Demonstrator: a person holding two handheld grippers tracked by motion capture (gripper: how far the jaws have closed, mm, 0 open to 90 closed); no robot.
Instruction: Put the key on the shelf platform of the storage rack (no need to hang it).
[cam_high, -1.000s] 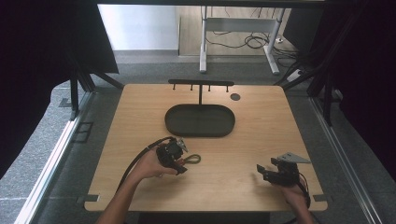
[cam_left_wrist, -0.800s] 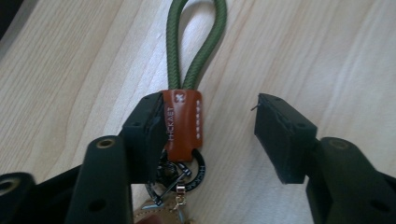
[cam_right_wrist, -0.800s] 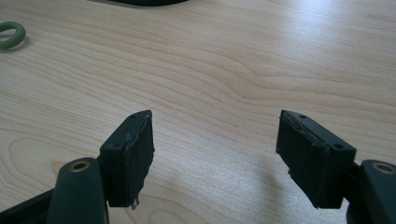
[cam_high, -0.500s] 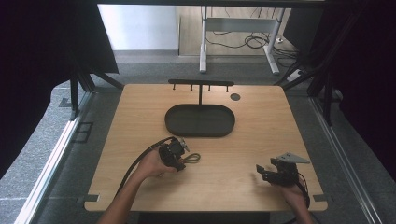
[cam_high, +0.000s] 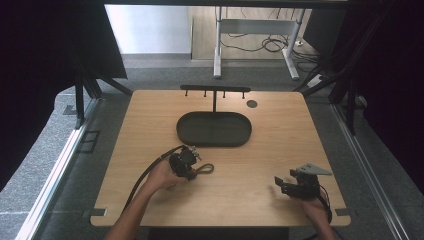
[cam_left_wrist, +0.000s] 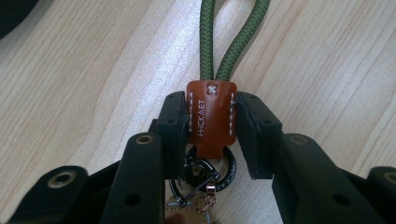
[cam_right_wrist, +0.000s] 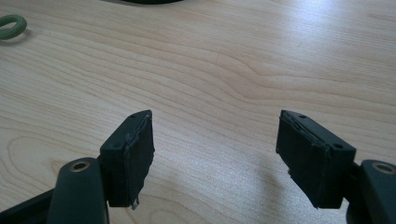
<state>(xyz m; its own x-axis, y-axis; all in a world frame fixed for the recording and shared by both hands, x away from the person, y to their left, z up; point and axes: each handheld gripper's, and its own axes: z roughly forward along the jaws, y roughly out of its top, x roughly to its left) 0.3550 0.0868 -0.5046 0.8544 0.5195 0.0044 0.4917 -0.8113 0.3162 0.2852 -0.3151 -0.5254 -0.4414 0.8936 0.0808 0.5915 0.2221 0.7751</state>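
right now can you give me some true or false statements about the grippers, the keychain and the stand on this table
1. The left gripper is clamped on the brown leather tab of the keychain. True; its jaws have just been closing and both pads press the tab's sides.
2. The green cord loop hangs from the black hook stand. False; it lies flat on the wooden table, running away from the left gripper.
3. The right gripper stands open with nothing between its jaws. True.
4. The black oval tray holds the keychain. False; the tray has nothing in it, and the keychain lies nearer the person.
5. The right gripper touches the tray. False; it rests well apart, near the table's front corner.
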